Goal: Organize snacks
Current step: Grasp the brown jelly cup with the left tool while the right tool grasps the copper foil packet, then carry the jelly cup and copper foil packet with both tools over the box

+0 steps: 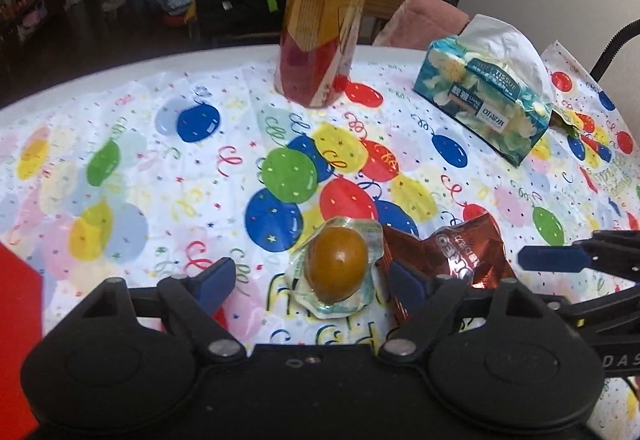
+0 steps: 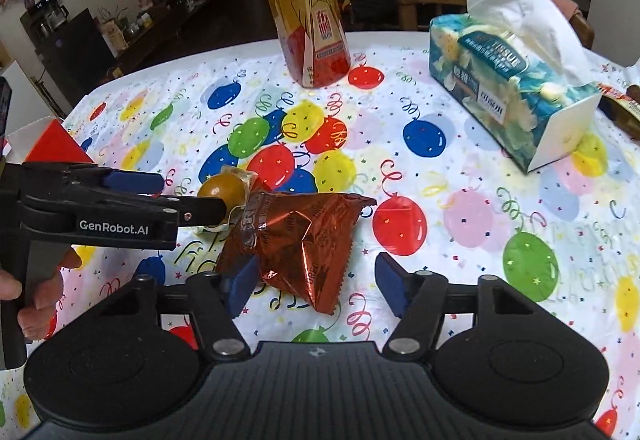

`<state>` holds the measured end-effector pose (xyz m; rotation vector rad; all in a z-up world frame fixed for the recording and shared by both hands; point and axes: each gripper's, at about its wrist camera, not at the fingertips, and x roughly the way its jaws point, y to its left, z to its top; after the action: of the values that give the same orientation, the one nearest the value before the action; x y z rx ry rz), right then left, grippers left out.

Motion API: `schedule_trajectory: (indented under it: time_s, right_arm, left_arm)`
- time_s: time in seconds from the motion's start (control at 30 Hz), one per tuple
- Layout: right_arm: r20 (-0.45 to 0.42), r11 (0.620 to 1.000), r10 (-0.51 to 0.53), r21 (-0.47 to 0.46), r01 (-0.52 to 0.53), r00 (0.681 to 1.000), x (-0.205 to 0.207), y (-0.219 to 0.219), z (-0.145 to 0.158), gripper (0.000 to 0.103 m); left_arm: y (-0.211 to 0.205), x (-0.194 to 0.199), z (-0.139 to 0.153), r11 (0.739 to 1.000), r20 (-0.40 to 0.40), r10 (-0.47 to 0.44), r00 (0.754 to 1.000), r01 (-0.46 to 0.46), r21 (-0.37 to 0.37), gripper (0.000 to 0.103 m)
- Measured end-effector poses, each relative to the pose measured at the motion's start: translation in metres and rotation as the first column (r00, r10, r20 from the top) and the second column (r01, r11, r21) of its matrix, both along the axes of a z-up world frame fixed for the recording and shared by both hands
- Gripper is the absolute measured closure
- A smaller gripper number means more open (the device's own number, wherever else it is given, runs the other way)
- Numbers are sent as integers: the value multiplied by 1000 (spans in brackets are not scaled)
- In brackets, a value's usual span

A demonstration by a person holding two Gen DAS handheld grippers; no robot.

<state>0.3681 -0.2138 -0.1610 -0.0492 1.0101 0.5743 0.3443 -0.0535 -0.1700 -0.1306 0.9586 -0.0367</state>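
We hold our left gripper [image 1: 310, 282] low at centre frame, jaws spread wide. Our right gripper [image 2: 316, 290] sits likewise parted; our hand [image 2: 38, 286] grips at lower left.

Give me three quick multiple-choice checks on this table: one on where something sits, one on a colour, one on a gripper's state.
1. Where does the wrapped egg lie?
A. Beside the brown snack packet, touching it
B. On top of the tissue box
C. Behind the drink bottle

2. What colour are the pads on the gripper fingers?
A. Red
B. Blue
C. Green

3. How is the left gripper?
A. Shut on the bottle
B. Shut on the packet
C. Open, with the egg between its fingers

Answers:
1 A: the left wrist view shows egg and packet edge to edge.
2 B: both views show blue pads.
3 C: the fingers stand wide apart on either side of the egg.
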Motion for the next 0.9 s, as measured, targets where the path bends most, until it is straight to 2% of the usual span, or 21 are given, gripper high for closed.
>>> schedule_trajectory:
  time_s: [0.1, 0.23, 0.33, 0.47, 0.67, 0.9]
  right_arm:
    - [-1, 1000, 2, -1, -2, 1000, 4, 2, -5, 44]
    - [-11, 1000, 0, 24, 0, 1000, 9, 3, -9, 44]
    - [-16, 999, 4, 45, -3, 1000, 9, 3, -9, 53]
    - [-29, 997, -2, 73, 4, 1000, 10, 3, -9, 63]
    - [-29, 997, -32, 76, 34, 999, 6, 2, -8, 73]
    - [-14, 996, -54, 64, 55, 998, -7, -1, -2, 78]
  left_arm:
    - [2, 7, -5, 1000, -15, -10, 1000, 10, -23, 25]
    - [2, 14, -11, 999, -32, -21, 999, 20, -40, 31]
    - [2, 15, -12, 999, -25, -31, 999, 30, -42, 36]
    - [0, 15, -11, 997, -19, -50, 999, 49, -56, 51]
    - [-3, 13, -9, 998, -12, -55, 998, 55, -31, 53]
    - [-4, 1, -7, 999, -26, -40, 999, 40, -12, 53]
